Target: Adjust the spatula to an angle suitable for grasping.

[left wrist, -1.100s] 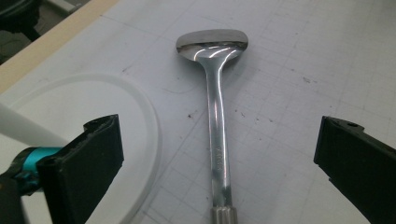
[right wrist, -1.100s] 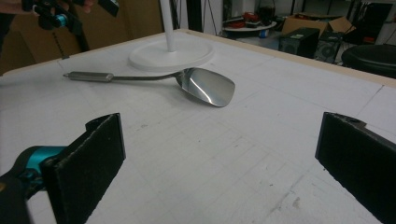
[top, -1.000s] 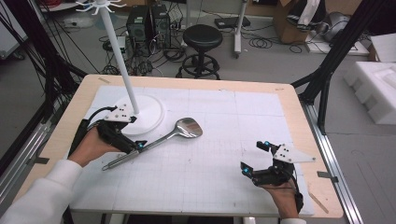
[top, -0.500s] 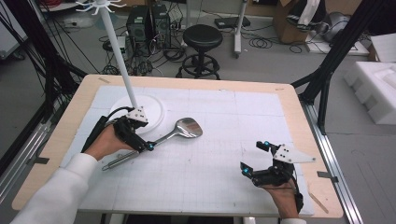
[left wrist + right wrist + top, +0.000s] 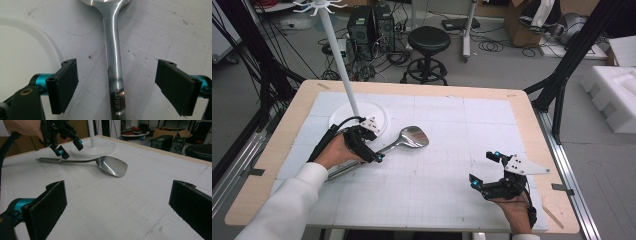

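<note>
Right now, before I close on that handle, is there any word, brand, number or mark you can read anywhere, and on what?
Stamped mark on the spatula handle, between the open jaws of the left hand-held gripper: too small and blurred to read.
Nothing else legible: no readable text on the white gridded mat, the white stand base or the right hand-held gripper.

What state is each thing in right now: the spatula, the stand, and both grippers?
Spatula: lying flat on the table, handle between the left gripper's jaws, not gripped.
Stand: upright, its round base on the table beside the spatula.
Left gripper: open, jaws either side of the spatula handle, neither touching it.
Right gripper: open, empty, low over the table's near right, apart from the spatula.
</note>
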Tool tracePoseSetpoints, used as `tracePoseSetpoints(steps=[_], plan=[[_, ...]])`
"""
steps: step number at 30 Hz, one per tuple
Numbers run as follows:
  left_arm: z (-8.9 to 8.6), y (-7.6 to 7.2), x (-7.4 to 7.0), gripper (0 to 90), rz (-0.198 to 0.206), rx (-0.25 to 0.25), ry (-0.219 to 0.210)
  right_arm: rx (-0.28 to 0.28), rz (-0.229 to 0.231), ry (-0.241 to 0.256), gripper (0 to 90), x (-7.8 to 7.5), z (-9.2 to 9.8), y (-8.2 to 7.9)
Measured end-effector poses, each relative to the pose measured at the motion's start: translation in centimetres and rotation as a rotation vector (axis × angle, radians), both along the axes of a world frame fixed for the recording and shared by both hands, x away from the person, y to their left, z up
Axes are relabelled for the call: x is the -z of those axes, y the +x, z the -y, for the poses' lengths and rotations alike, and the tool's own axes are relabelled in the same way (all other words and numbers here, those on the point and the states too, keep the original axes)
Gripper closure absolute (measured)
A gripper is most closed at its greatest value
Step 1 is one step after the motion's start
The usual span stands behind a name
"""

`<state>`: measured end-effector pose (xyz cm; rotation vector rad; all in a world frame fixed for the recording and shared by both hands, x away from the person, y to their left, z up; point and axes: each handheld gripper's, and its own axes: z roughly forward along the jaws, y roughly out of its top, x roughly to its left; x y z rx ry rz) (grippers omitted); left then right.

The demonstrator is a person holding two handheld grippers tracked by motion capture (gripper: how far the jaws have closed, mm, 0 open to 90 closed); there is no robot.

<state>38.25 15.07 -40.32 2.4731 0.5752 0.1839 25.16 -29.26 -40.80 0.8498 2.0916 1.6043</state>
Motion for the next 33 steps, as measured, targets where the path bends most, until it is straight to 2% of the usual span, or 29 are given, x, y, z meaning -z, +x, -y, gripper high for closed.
tracePoseSetpoints(steps=[3, 6, 9, 13, 18, 19, 25, 33], plan=[[0.4, 0.1, 0.4, 22.7, -0.018, 0.016, 0.032, 0.003, 0.0, -0.001, 0.4, 0.0, 0.0, 0.0], [0.5, 0.1, 0.5, 25.7, -0.03, 0.014, 0.033, 0.003, 0.003, 0.002, 0.4, 0.0, 0.0, 0.0], [0.5, 0.4, 0.9, 28.9, -0.046, 0.01, 0.057, 0.001, 0.003, -0.003, 0.3, 0.0, 0.0, 0.1], [0.5, 0.5, 1.0, 36.3, -0.059, -0.004, 0.061, 0.002, 0.001, 0.0, 0.4, 0.0, 0.1, 0.1], [0.6, 0.6, 1.3, 45.0, -0.061, 0.004, 0.067, 0.001, -0.001, -0.001, 0.4, 0.1, 0.1, 0.1], [0.7, 0.5, 1.3, 45.7, -0.056, 0.005, 0.082, 0.0, -0.001, -0.001, 0.4, 0.1, 0.1, 0.1], [0.9, 0.6, 1.5, 55.1, -0.072, 0.002, 0.096, -0.001, -0.003, -0.001, 0.4, 0.1, 0.0, 0.0], [0.7, 0.8, 1.6, 61.0, -0.088, -0.017, 0.089, -0.003, 0.005, -0.003, 0.4, 0.1, 0.0, 0.1]])
